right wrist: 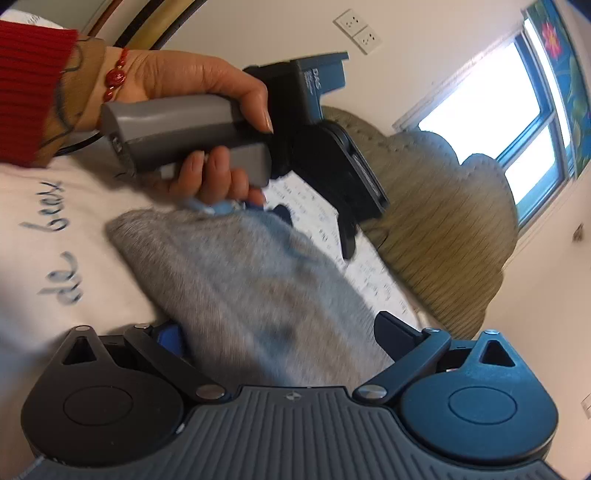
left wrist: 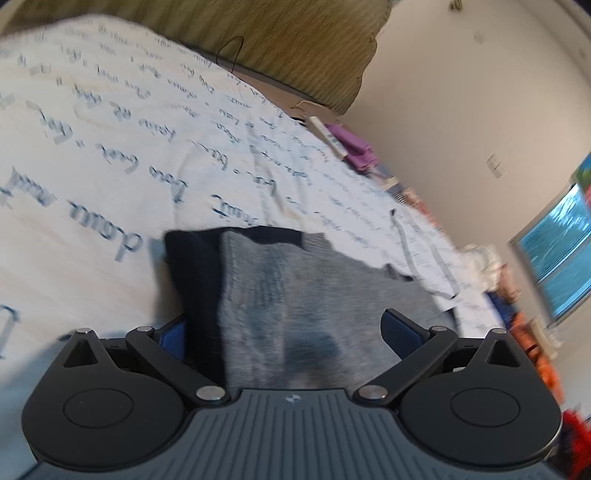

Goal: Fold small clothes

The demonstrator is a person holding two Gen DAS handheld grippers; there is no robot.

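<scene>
Grey garment [left wrist: 295,295] between spread left gripper [left wrist: 284,332] fingers — on lettered sheet [left wrist: 110,147].

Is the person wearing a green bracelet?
No, the bracelet on the wrist of the left hand has red beads.

My tongs: two, left tongs [left wrist: 284,332] and right tongs [right wrist: 280,332]
Grey clothes [left wrist: 314,295]: one
White sheet with writing [left wrist: 110,147]: one
Window [right wrist: 491,110]: one
Wall sockets [right wrist: 358,27]: two
</scene>
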